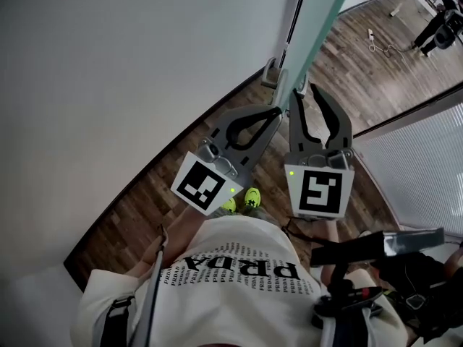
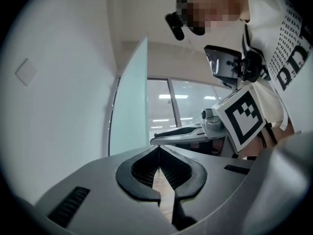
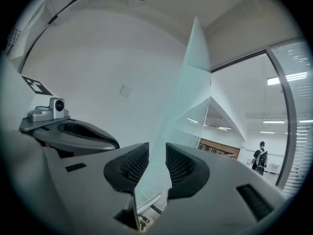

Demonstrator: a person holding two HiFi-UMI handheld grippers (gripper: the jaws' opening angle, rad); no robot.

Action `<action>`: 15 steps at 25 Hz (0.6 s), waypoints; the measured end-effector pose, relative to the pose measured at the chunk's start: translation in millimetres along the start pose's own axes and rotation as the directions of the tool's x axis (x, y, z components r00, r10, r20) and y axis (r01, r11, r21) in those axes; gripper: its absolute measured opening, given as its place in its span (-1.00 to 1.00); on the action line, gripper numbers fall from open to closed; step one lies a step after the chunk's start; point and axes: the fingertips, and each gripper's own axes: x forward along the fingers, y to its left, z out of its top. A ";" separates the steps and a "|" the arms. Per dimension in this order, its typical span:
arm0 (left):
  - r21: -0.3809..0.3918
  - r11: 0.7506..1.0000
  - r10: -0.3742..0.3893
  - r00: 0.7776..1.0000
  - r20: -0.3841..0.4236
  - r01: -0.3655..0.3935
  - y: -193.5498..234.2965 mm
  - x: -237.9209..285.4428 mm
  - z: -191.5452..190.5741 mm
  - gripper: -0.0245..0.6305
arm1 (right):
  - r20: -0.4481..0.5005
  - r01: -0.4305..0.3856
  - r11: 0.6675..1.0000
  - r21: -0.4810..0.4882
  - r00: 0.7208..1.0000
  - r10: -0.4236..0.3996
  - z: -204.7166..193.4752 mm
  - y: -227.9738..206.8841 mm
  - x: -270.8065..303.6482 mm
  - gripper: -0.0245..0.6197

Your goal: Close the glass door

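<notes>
Glass is what the job turns on, and both claws are held low at its free edge. At far left a white wall runs down to the wood floor.

The left gripper comes next. Its view shows the jaws clenched tip to tip, with nothing in the loop between them but floor seen through the gap. It hangs just beside the door on the wall side, idle. I judge it is parked there to stay clear of the swing.

The door stands between the two claws. It is a pale green pane seen edge-on from above, angled out from the wall and so not yet closed. A metal fitting sits at its foot.

The right gripper does the work. In the right gripper view its jaws stand apart, one on each face of the pane, with the door's edge running down into the gap. The pads straddle the glass, not clenched hard on it; whether they press it I cannot tell. Held so, the claw can likely push or draw the edge sideways to swing it shut.

Further right are blinds and, far off, a person.
</notes>
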 end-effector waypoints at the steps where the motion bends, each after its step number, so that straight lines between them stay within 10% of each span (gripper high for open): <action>1: -0.003 1.000 0.009 1.000 0.003 -0.009 0.8 -3.8 1.4 -0.94 | 0.009 -0.002 1.000 -0.008 1.000 0.003 5.3 2.2 2.0 -0.71; 15: 0.025 0.995 -0.093 0.996 0.008 0.093 1.5 10.9 5.1 -0.94 | 0.014 0.090 0.994 0.064 0.996 -0.091 12.2 -1.6 -17.8 -0.66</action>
